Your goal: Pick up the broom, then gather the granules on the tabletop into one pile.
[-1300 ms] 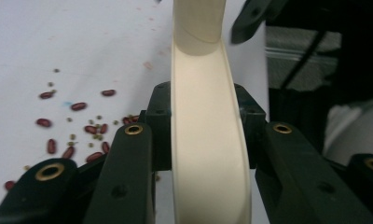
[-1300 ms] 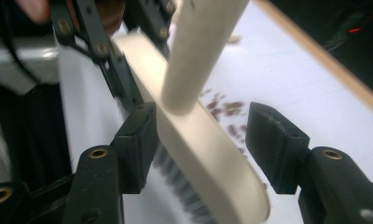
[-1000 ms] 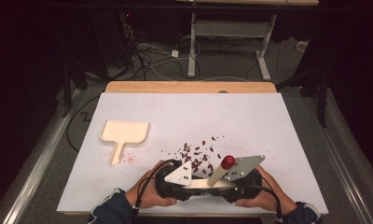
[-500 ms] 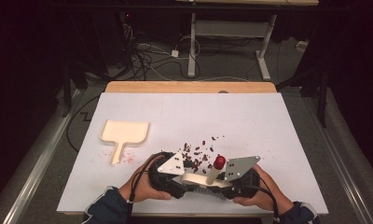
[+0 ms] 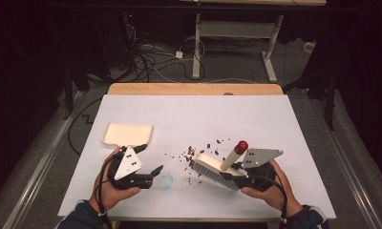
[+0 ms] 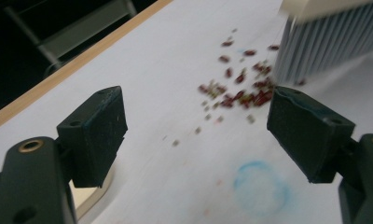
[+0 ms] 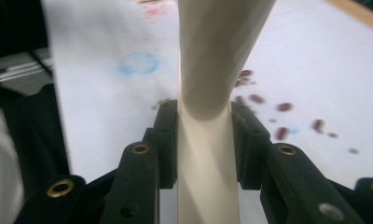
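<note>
A cream hand brush with grey bristles stands tilted on the white table, its red-tipped handle pointing up and back. My right gripper is shut on that cream handle. Small dark red beans lie scattered just left of the bristles, and in the left gripper view the beans sit ahead of the jaws. My left gripper is open and holds nothing, its jaws wide apart. It hovers beside the near edge of a cream dustpan.
A faint blue ring mark is drawn on the table between the two grippers. A wooden strip borders the far edge. Cables and a desk frame lie on the dark floor beyond.
My left gripper has left the brush and moved left to the dustpan, now open. The right gripper keeps the brush and has shifted slightly right.
</note>
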A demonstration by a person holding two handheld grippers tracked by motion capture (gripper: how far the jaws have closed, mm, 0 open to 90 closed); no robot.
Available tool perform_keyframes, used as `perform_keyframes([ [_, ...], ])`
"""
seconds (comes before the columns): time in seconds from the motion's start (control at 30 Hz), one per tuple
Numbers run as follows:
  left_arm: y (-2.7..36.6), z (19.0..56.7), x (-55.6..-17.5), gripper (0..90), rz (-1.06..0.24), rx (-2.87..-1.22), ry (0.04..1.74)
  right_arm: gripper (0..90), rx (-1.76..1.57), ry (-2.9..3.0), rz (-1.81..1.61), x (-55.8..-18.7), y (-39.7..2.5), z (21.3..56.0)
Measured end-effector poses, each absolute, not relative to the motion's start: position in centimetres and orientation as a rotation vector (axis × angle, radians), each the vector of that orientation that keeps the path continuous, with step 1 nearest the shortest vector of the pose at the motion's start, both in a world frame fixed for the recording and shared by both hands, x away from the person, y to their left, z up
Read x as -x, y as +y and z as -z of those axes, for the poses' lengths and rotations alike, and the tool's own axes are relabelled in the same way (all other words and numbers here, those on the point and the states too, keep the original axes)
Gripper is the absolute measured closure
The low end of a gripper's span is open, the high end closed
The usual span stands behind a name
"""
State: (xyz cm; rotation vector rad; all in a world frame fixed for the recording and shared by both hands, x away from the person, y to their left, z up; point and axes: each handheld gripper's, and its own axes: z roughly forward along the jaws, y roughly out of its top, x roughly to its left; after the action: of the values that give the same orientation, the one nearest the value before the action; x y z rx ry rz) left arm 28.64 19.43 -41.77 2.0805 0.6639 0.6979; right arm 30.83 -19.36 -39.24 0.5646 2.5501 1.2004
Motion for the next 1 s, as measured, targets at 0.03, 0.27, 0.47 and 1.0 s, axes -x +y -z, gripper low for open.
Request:
perform_keyframes([
  [0.03, 20.0, 42.1, -28.4, 23.0, -0.71, -2.08, 0.68, 68.0, -0.603, 2.519, -1.209, -31.0, -19.8, 39.0],
  [0.27, 23.0, 43.7, -25.7, 18.2, -0.748, -2.051, 0.8, 68.0, -0.701, 2.395, -1.161, -31.6, -21.5, 38.0],
  [0.47, 23.6, 43.9, -25.6, 16.8, -0.756, -2.023, 0.818, 68.1, -0.771, 2.311, -1.099, -32.6, -22.7, 37.9],
  [1.0, 23.6, 44.9, -26.1, 17.9, -0.743, -2.114, 0.793, 68.1, -0.763, 2.167, -0.892, -35.1, -21.8, 38.1],
])
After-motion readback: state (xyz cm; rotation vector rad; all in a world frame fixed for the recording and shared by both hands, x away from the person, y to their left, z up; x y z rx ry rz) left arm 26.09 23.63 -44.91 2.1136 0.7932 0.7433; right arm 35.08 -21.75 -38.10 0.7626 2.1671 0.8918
